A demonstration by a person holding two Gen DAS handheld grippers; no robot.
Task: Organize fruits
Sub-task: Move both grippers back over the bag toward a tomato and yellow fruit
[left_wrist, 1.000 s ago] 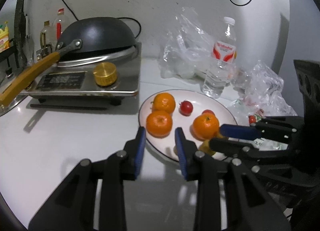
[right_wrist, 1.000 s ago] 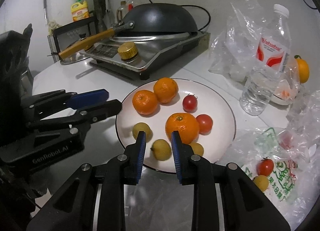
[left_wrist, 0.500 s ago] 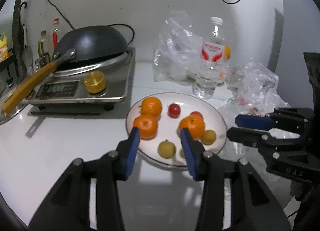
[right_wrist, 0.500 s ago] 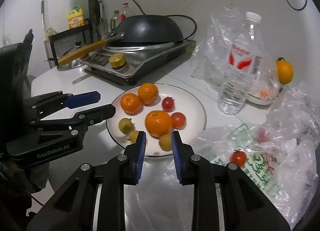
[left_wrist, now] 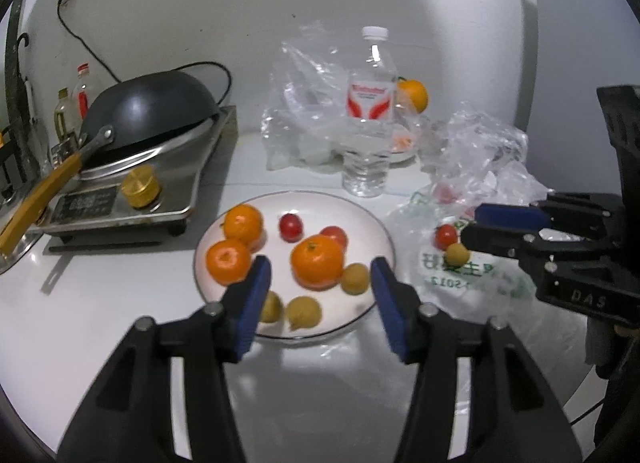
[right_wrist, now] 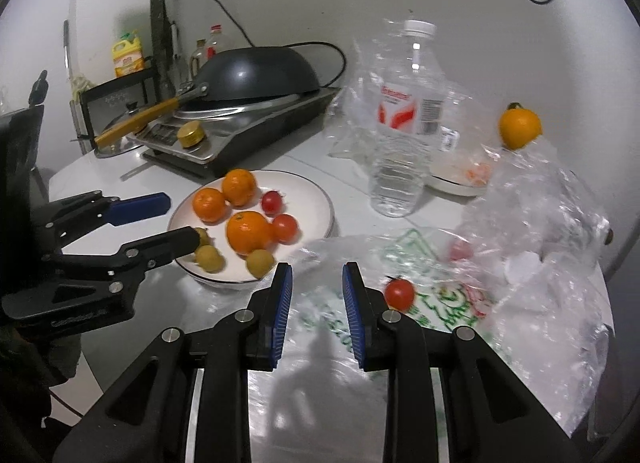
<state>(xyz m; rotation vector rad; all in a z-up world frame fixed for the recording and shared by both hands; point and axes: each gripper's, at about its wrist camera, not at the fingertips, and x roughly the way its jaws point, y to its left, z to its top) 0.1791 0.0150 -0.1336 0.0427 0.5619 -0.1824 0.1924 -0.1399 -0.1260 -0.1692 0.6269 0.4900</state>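
Observation:
A white plate [left_wrist: 376, 235] [right_wrist: 316, 191] holds three oranges, two red tomatoes and several small yellow fruits. My left gripper [left_wrist: 320, 287] is open and empty, just in front of the plate's near rim. My right gripper [right_wrist: 317, 287] is open and empty over a printed plastic bag [right_wrist: 436, 303]. A red tomato [right_wrist: 399, 291] [left_wrist: 445, 235] lies on that bag, just right of my right gripper's fingers. A small yellow fruit [left_wrist: 457, 254] lies beside it in the left wrist view. Another orange [right_wrist: 519, 127] [left_wrist: 414, 95] sits at the back right.
A water bottle [left_wrist: 369, 119] [right_wrist: 406, 123] stands behind the plate. Crumpled clear bags [left_wrist: 480, 147] [right_wrist: 540, 203] lie to the right. A stove with a black wok [left_wrist: 152, 115] [right_wrist: 256, 75] stands at the left. A small white dish [right_wrist: 456, 179] sits behind the bottle.
Both grippers have pulled back from the plate and opened wider. My right gripper has swung right, off the plate and over the printed bag.

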